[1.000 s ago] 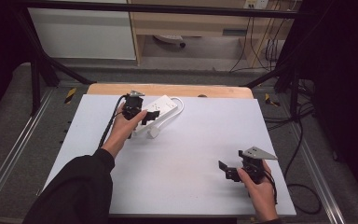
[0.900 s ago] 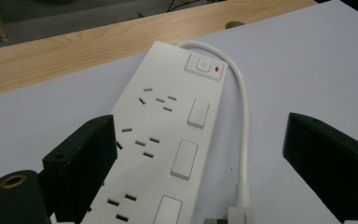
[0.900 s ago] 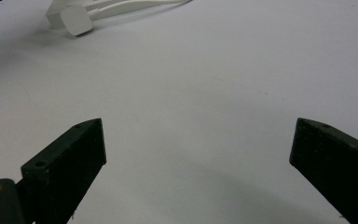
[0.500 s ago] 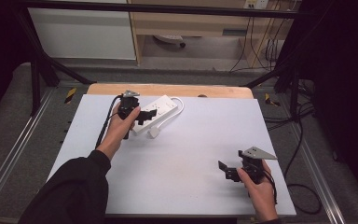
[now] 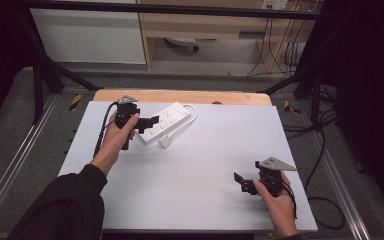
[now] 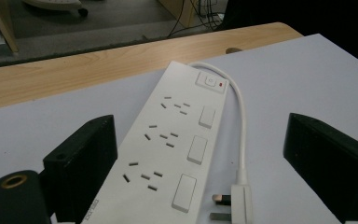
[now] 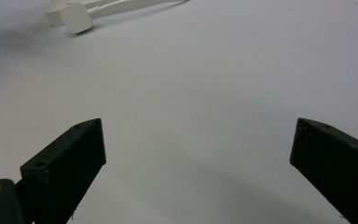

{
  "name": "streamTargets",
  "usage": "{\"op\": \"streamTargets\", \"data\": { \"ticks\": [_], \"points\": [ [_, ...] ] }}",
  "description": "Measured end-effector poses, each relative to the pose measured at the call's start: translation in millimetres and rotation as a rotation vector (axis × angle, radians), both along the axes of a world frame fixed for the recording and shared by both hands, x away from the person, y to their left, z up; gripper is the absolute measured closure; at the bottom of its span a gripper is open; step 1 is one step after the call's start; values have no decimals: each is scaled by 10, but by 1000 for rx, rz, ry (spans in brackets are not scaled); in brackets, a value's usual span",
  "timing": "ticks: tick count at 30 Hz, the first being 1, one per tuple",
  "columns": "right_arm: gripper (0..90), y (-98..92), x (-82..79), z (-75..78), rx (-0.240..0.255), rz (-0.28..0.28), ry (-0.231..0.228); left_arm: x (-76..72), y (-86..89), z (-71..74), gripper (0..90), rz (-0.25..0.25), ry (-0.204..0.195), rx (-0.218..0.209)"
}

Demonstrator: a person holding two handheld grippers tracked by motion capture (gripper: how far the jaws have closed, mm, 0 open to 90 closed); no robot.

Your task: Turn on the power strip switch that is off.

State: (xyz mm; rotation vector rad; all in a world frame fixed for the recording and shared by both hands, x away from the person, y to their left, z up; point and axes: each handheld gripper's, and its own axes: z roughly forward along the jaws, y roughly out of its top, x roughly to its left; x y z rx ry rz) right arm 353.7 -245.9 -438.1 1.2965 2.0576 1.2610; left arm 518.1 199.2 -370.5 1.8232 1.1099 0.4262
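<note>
Since a second ago we've slid our left gripper (image 5: 147,121) back along the white power strip (image 5: 164,122), jaws wide open over its near end; right gripper (image 5: 244,183) hangs open, well away.

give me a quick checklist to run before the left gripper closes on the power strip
1. Left gripper open: ok, jaws stand wide apart.
2. Power strip between the jaws: ok in the left gripper view, the near end lies in the gap.
3. Contact with the strip: cannot tell, no jaw plainly touches it.
4. Plug and its cable out of the way: not ok, both lie beside the strip inside the jaw gap.
5. Right gripper out of the way: ok, open over bare table at the near right.
6. Strip flat, sockets up: ok.
</note>
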Motion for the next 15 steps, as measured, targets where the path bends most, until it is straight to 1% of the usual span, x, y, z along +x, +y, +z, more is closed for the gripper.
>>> {"op": "streamTargets", "data": {
  "ticks": [2,5,6,8,10,15],
  "points": [
    [38,-1,2,-1,0,-1,0,-20,26,16,101,4,-6,-6],
    [39,-2,4,-4,-2,-1,0,-52,46,46,109,18,-17,16],
    [38,-1,4,-3,-2,-2,1,-63,55,56,114,21,-18,17],
    [39,-1,4,-3,-2,-2,0,-88,72,80,116,20,-20,16],
    [39,-2,5,-3,-2,-1,-1,-121,89,93,116,14,-37,0],
    [38,2,4,-2,-2,-1,0,-193,124,104,113,4,-40,-4]
  ]
}}
